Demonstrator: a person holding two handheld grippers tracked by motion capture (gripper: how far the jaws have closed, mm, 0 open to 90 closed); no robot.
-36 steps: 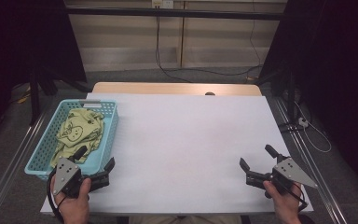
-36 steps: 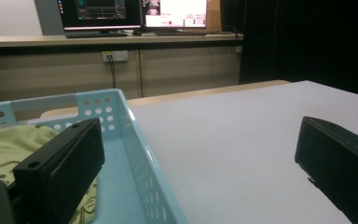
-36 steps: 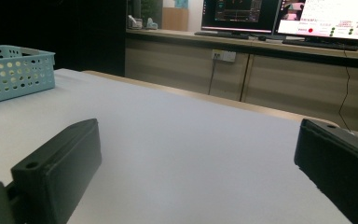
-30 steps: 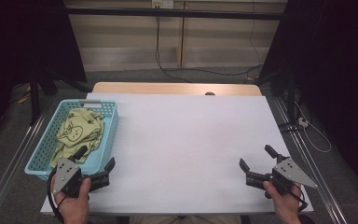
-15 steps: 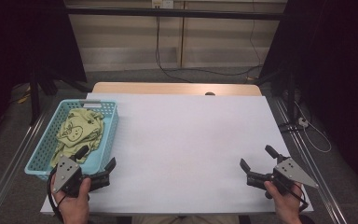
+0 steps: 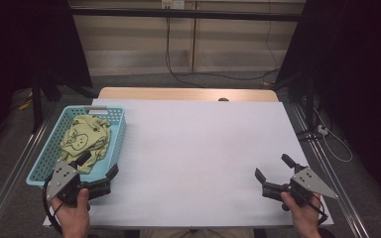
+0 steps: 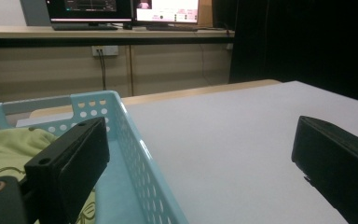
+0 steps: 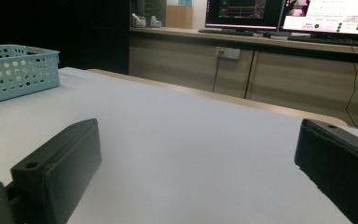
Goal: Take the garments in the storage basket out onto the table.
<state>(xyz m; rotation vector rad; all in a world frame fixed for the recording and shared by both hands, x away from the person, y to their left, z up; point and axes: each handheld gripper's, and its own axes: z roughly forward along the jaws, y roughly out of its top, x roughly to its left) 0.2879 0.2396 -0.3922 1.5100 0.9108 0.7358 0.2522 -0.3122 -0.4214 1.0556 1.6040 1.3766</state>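
One crumpled yellow-green cloth [image 6: 85, 138] in basket [image 6: 117, 130] | both grippers agape, empty

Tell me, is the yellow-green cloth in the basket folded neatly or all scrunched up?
Scrunched up. The yellow-green cloth lies in a rumpled heap with uneven creases inside the blue basket, no flat folded edges.

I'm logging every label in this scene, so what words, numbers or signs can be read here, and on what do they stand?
No text can be read.
Yellow-green cloth in the blue basket: a dark line drawing, no letters that I can make out.
Monitors on the far counter: lines of writing and coloured dots, too small and blurred to read.
Left tool and right tool: no markings visible.
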